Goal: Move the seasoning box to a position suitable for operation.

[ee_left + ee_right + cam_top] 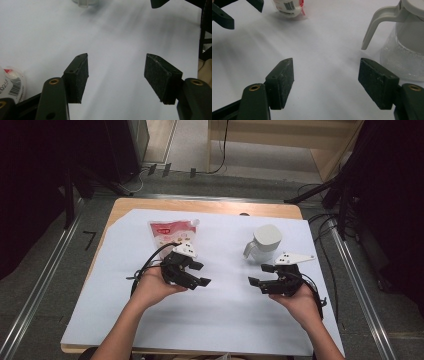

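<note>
Presently both hands are hovering over the white sheet (225,310); the left gripper (192,272) and right gripper (262,284) are gaping, empty; the pouch (172,234) is lying just beyond the left, the jug (264,244) standing near the right; a careless reach risks toppling the jug.

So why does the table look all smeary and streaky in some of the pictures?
In the left gripper view the white sheet is streaked with blur, while the black pads stay sharp. In the right gripper view the sheet is softly smeared too, but the jug is fairly clear. The high view is evenly lit, with dark edges around the table.
</note>
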The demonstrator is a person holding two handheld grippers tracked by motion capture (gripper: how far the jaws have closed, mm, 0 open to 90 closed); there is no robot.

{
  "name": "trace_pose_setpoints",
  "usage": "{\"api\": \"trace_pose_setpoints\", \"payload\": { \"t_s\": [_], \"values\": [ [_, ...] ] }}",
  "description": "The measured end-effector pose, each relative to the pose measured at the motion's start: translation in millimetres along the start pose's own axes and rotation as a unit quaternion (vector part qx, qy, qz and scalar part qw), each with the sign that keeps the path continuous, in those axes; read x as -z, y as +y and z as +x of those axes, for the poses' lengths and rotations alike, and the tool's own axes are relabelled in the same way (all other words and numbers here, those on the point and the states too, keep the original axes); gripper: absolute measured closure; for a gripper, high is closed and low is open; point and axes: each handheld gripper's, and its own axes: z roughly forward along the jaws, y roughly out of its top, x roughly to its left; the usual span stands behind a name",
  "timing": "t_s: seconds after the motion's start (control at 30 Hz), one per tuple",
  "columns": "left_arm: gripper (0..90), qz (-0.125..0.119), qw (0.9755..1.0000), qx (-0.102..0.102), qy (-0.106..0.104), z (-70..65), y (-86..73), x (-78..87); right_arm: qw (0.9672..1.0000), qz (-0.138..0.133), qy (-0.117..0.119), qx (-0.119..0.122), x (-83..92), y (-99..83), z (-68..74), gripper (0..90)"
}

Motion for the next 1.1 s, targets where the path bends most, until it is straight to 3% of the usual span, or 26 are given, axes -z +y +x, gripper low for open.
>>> {"api": "trace_pose_setpoints", "payload": {
  "t_s": [0.1,0.5,1.1],
  "values": [
    [35.6,-0.007,0.9999,0.010,-0.004,0.3,0.4,1.2,1.0000,-0.001,-0.002,0.001,0.3,-0.1,-0.4,29.7],
    [34.0,0.000,1.0000,-0.008,0.001,1.7,-0.3,2.4,1.0000,0.003,-0.006,0.005,-2.6,0.3,-0.4,30.0],
    [34.9,-0.004,1.0000,-0.006,0.005,2.8,-1.0,5.4,0.9998,0.009,-0.018,0.003,3.8,-0.7,-4.7,34.3]
  ]
}}
